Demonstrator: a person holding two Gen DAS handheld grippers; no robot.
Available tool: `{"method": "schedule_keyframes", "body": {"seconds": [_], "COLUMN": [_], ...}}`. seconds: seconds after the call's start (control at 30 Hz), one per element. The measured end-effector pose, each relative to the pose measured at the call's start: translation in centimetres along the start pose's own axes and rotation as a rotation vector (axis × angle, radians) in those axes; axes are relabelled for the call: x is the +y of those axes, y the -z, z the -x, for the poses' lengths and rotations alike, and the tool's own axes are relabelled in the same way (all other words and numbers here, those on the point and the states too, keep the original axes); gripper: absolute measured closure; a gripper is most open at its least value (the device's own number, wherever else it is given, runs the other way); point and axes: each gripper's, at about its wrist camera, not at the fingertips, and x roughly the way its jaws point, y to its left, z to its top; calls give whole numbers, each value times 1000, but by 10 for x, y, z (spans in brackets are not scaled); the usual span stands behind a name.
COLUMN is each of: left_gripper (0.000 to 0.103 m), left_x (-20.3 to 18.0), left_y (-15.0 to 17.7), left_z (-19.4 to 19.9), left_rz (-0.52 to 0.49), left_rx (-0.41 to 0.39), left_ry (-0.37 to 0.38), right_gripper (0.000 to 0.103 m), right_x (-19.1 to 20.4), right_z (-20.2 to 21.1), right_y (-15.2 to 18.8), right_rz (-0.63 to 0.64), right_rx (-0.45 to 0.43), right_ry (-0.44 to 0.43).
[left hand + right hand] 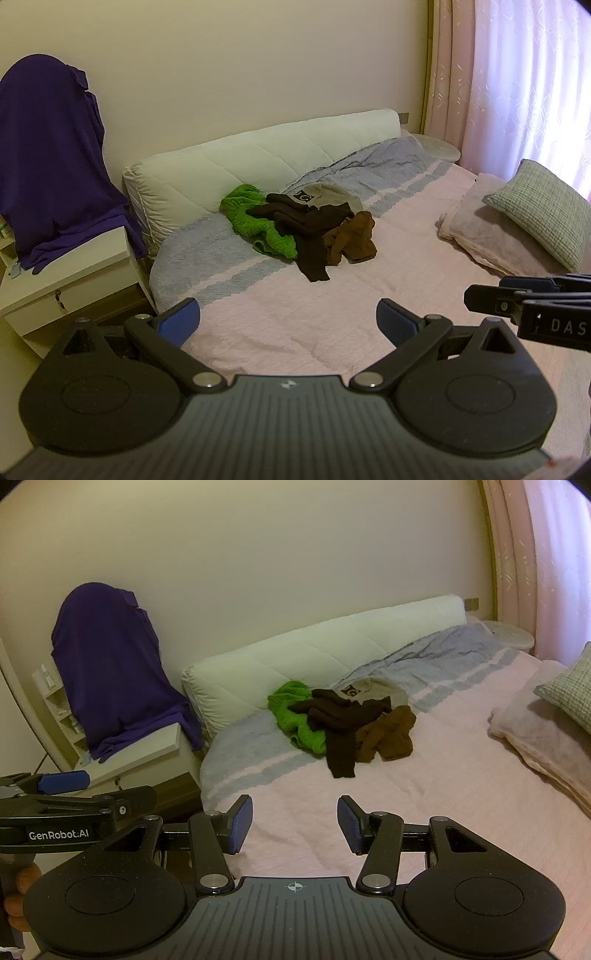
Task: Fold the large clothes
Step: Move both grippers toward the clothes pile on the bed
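A heap of clothes lies on the bed near the white headboard cushion: a green knit (255,218) (295,712), a dark brown garment (314,225) (343,723), a lighter brown piece (354,236) (391,734) and a beige one (328,195) (376,688) behind. My left gripper (288,325) hovers open over the near pink bedspread, well short of the heap. My right gripper (295,823) is open too, at about the same distance, with nothing between its fingers. Each gripper shows at the edge of the other's view.
The bed (295,314) carries a pink and grey-blue striped cover. Pillows (517,221) (546,731) are stacked at the right. A white nightstand (66,280) at the left holds something draped in purple cloth (48,155) (114,672). Pink curtains (517,85) hang at the right.
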Motion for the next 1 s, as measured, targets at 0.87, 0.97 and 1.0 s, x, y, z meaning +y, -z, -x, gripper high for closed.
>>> {"method": "schedule_keyframes", "body": {"seconds": [0.87,0.97,1.0], "left_gripper": [3,2,3], "left_x": [16,27,31], "left_y": [-25,-34,-37], "left_z": [-61,-87,-97], "left_rz": [-50,-55,-58], "left_rx": [69,91,99], "left_ry": [39,55,60], "right_gripper": [55,55,55], "right_x": [-19,-21,-22], "right_z": [-46,-66,-73], "right_y": [-21,-30,-33], "right_rz": [-111,-136,-145], "right_rx": [23,26,29], "right_ry": [29,34,35]}}
